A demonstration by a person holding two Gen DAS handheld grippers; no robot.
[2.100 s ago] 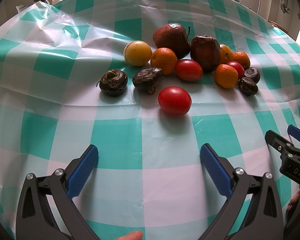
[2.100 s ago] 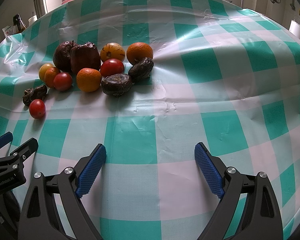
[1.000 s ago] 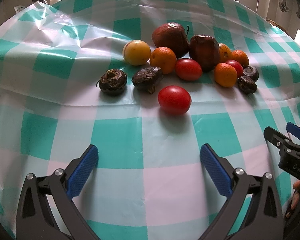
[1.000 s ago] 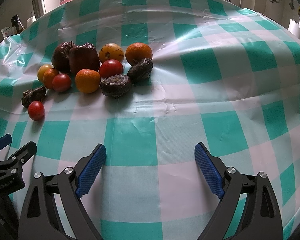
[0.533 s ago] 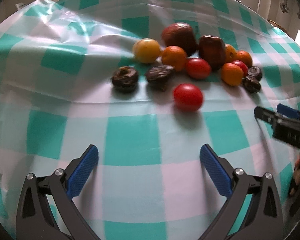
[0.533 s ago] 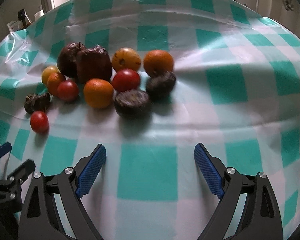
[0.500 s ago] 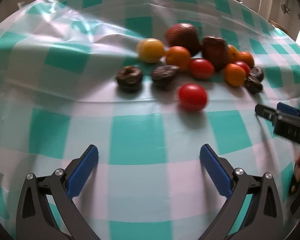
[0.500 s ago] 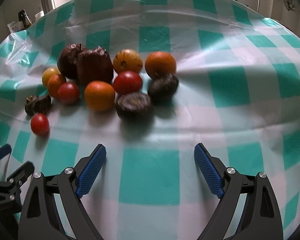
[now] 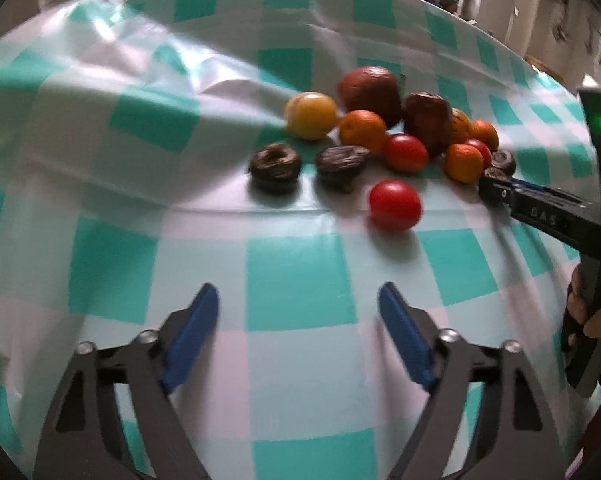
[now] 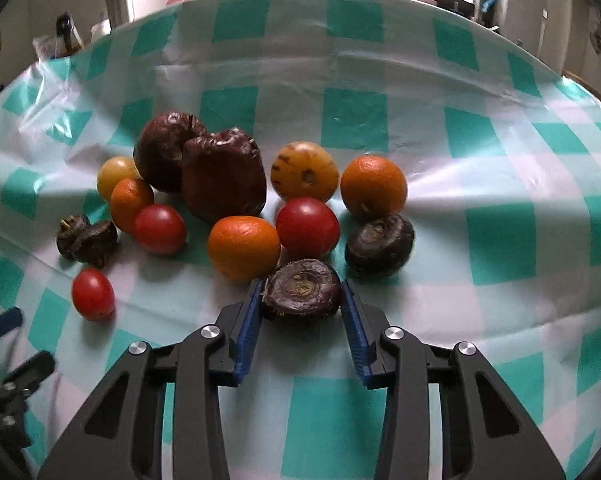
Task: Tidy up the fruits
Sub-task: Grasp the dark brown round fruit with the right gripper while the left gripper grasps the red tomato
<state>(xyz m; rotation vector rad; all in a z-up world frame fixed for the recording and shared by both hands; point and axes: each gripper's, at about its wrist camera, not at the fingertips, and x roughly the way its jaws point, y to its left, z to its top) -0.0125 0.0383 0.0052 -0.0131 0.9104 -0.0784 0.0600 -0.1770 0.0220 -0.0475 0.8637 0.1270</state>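
1. At the near edge of the fruit cluster, the right gripper (image 10: 301, 300) has just closed its blue pads on a dark water chestnut (image 10: 301, 290) lying on the checked tablecloth (image 10: 480, 208).
2. Just behind sit an orange (image 10: 243, 249) and a tomato (image 10: 307, 227).
3. The left gripper (image 9: 298, 332), jaws narrowing, holds nothing.

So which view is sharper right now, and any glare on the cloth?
Right wrist view is sharper: the water chestnut between the jaws shows crisp texture. Left wrist view is motion-blurred, the red tomato smeared. Window glare streaks the tablecloth in both.

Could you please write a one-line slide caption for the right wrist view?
Right gripper closed on a dark water chestnut at the near edge of the fruit cluster on a checked tablecloth.
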